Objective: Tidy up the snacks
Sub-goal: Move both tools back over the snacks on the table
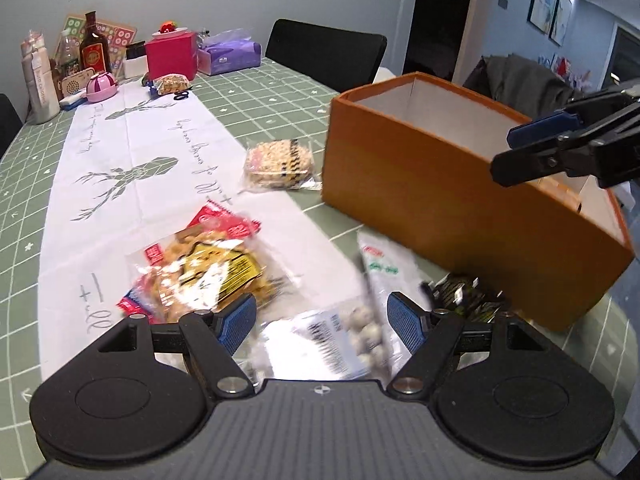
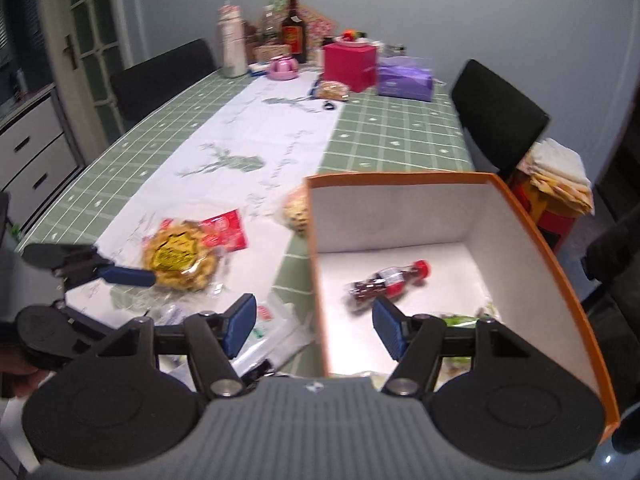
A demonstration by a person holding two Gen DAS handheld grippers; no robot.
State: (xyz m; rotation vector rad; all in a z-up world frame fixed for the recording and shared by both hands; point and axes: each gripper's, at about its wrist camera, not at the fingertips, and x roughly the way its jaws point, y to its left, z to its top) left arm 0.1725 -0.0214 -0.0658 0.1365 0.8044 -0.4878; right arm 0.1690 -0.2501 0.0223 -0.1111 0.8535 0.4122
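An orange box (image 1: 440, 200) with a white inside stands on the table; it also shows in the right wrist view (image 2: 536, 232). A small red-capped bottle (image 2: 390, 282) lies inside it. My left gripper (image 1: 322, 320) is open just above a clear bag of white round snacks (image 1: 340, 340). A yellow-labelled snack bag (image 1: 208, 272) lies to its left, a packet of puffed squares (image 1: 278, 164) farther off. My right gripper (image 2: 314, 322) is open and empty over the box's near left wall. The left gripper's fingers (image 2: 128, 276) show beside the yellow-labelled bag (image 2: 182, 254).
A green checked tablecloth with a white runner (image 1: 132, 168) covers the table. Bottles, a pink box (image 1: 172, 56) and a purple tissue pack (image 1: 230, 54) crowd the far end. Black chairs (image 1: 324, 52) stand around. A dark green packet (image 1: 468, 294) lies by the box's near corner.
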